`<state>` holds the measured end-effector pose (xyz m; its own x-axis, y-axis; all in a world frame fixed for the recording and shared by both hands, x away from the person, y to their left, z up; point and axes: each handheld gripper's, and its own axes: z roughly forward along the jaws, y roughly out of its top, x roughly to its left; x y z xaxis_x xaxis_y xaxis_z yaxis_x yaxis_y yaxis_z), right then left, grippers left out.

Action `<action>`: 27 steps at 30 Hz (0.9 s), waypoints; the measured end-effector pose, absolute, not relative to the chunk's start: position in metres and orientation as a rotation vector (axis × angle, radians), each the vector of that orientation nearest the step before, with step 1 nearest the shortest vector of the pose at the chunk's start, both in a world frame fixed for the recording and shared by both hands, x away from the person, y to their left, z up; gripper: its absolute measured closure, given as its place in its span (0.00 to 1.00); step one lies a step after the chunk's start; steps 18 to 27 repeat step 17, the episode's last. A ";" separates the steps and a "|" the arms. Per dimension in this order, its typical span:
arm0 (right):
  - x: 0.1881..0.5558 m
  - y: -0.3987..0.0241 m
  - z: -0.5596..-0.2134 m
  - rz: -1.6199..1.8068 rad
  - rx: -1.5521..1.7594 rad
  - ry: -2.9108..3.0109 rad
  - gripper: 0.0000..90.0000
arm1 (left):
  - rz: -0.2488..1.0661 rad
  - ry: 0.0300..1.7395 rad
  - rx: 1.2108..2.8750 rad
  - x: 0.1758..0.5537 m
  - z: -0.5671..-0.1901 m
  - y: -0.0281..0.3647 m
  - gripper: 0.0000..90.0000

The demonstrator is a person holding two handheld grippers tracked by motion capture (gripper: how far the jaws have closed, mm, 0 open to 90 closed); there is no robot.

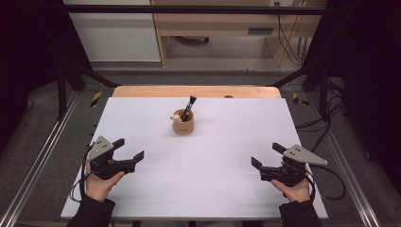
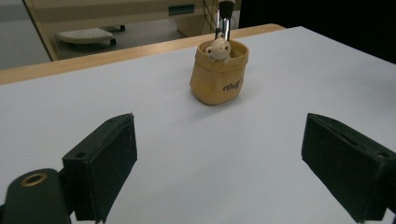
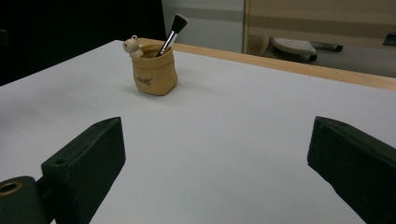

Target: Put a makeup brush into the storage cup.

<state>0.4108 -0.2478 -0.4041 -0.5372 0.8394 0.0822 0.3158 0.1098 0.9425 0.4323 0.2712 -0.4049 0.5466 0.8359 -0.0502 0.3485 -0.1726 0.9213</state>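
Table: a white sheet (image 1: 208,170) is laid over a wooden top, whose bare wood edge can be seen along the far side.
Pot: a small tan holder (image 1: 183,126) is stood upright near the middle of the sheet, toward the far side, well apart from both grippers. Dark lettering is printed on its side, too small to be read.
Brush: a makeup-type brush (image 1: 188,108) is stuck in the pot, bristles up, tilted a bit.
Little figure: a pale bear-ish figure (image 2: 217,49) is perched at the pot's rim, just beside the brush handle.
Left gripper (image 1: 128,149): held low at the near left, jaws spread wide, nothing gripped between them.
Right gripper (image 1: 267,154): held at the near right, jaws also spread wide, nothing between them.
Aim: both pairs of jaws are pointed roughly toward the pot.
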 end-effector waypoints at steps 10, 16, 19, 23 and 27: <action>0.410 -0.249 -0.404 1.434 1.119 1.909 0.05 | 0.608 1.009 1.743 0.426 -0.410 0.280 0.10; 0.411 -0.249 -0.405 1.430 1.123 1.913 0.05 | 0.625 1.006 1.734 0.425 -0.411 0.282 0.10; 0.411 -0.249 -0.405 1.430 1.123 1.912 0.05 | 0.625 1.006 1.734 0.425 -0.411 0.282 0.10; 0.411 -0.249 -0.405 1.430 1.123 1.912 0.05 | 0.625 1.006 1.734 0.425 -0.411 0.282 0.10; 0.411 -0.249 -0.405 1.430 1.123 1.912 0.05 | 0.625 1.006 1.734 0.425 -0.411 0.282 0.10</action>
